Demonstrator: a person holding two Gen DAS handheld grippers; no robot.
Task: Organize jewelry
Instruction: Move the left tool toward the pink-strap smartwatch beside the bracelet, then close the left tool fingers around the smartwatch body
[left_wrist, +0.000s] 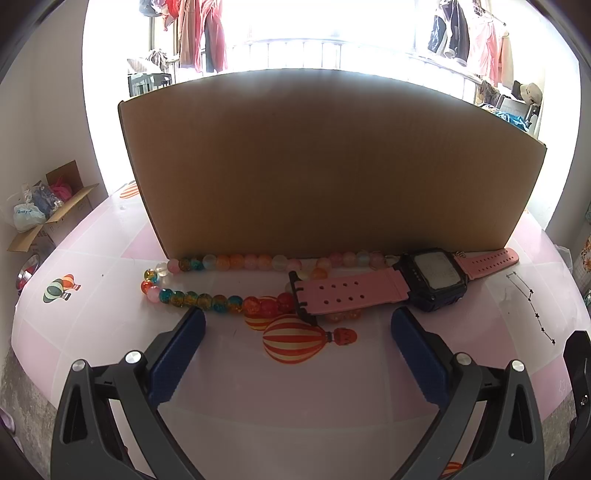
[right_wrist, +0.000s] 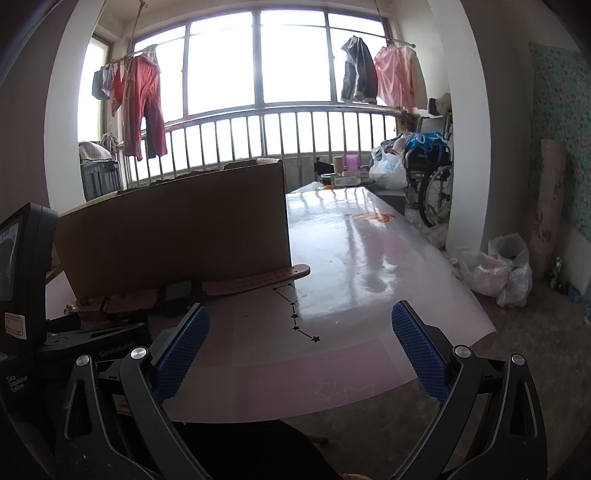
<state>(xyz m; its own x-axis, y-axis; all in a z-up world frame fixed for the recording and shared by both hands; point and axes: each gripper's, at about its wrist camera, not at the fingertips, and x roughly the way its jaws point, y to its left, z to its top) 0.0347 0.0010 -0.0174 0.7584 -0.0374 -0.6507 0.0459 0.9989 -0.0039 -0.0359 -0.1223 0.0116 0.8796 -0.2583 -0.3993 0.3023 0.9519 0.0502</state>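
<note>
A string of coloured glass beads (left_wrist: 207, 300) lies in a loop on the pink table, right in front of a cardboard box (left_wrist: 325, 166). A watch with a dark face and pink strap (left_wrist: 406, 284) lies across the beads' right end. My left gripper (left_wrist: 297, 317) is open, just short of the beads and the strap's buckle end. In the right wrist view the watch (right_wrist: 236, 286) lies by the box (right_wrist: 177, 229), ahead and left of my right gripper (right_wrist: 299, 312), which is open over the table with nothing between its fingers. The left gripper's body (right_wrist: 88, 332) shows at the left.
The pink table cover (right_wrist: 369, 258) runs far back on the right, with small boxes and a bag at its far end. A wheelchair (right_wrist: 432, 177) and plastic bags (right_wrist: 495, 269) stand on the floor to the right. An open carton (left_wrist: 55, 206) sits on the floor at the left.
</note>
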